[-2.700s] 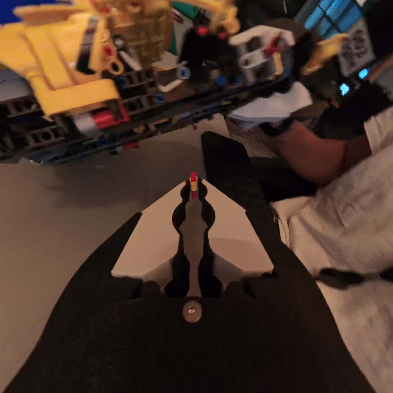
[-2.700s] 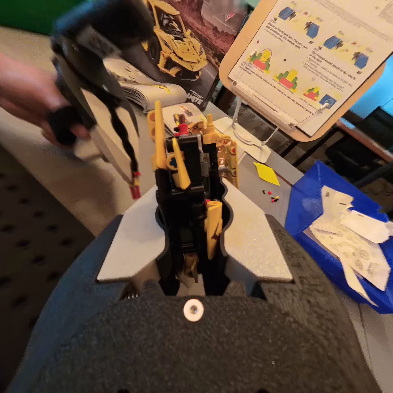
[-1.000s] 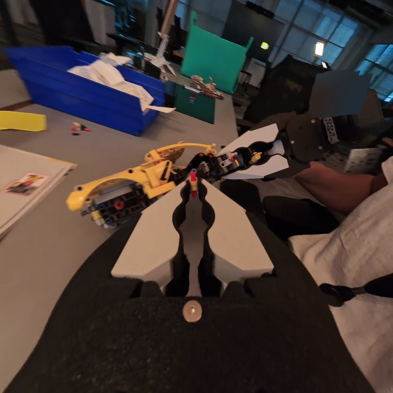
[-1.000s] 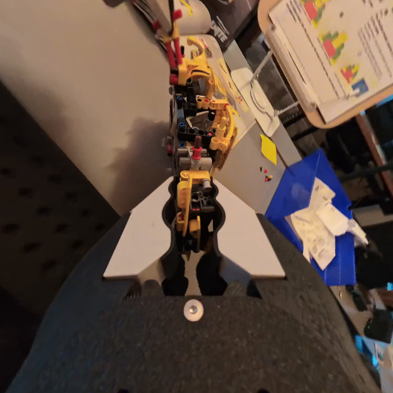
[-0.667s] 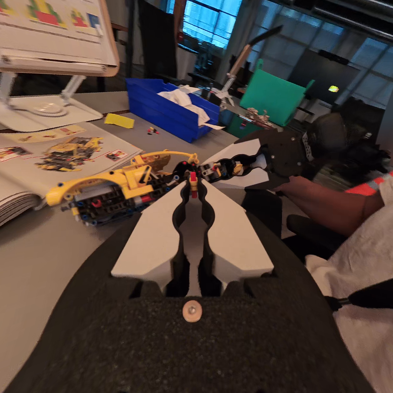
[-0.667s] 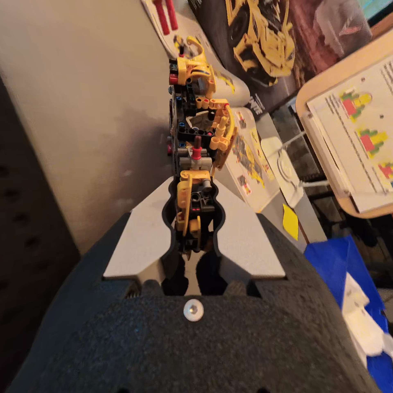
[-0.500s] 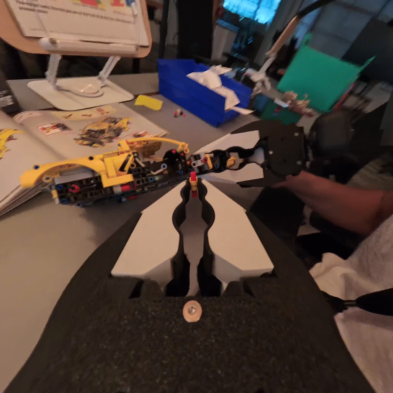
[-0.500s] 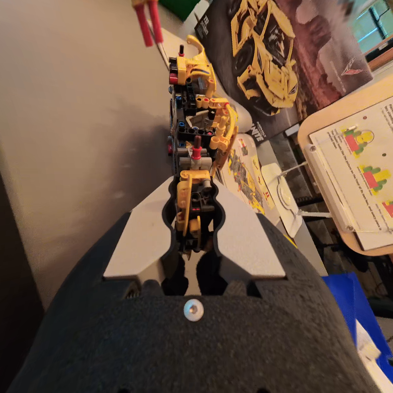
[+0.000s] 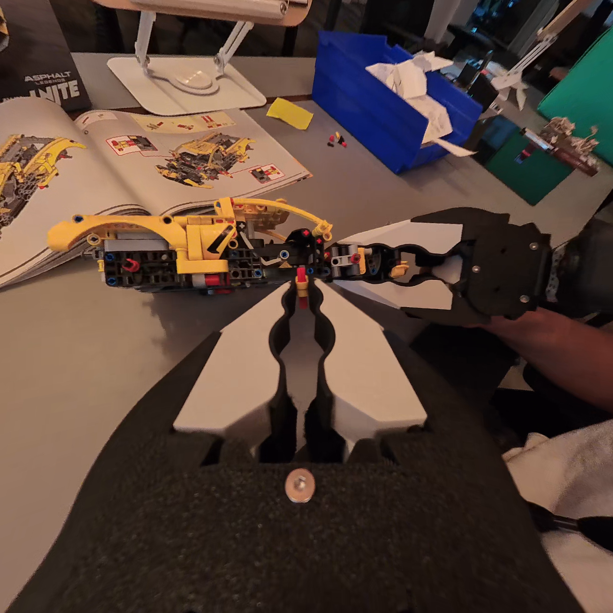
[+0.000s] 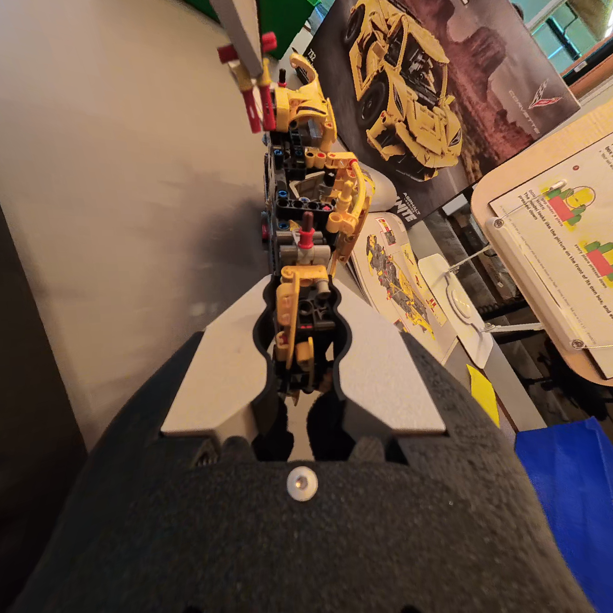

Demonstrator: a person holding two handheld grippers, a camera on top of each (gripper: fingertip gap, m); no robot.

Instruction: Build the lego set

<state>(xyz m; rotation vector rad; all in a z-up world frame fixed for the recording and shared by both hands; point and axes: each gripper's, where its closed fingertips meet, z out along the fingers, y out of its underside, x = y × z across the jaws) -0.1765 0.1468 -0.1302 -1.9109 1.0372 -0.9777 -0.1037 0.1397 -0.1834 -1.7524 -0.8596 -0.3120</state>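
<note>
The yellow-and-black lego car (image 9: 185, 252) is clamped at one end between the right gripper (image 9: 335, 262) jaws; the left gripper (image 9: 302, 292) pinches a red-and-yellow pin (image 9: 301, 286) at its tips, touching the car's underside.

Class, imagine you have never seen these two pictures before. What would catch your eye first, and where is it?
First comes the half-built yellow and black car model, stretched across the middle of the grey table, one end clamped in the right tongs. Next, the left tongs pinch a small red and yellow pin right at the model's underside. Behind lie an open instruction booklet and a blue bin of crumpled paper.
</note>
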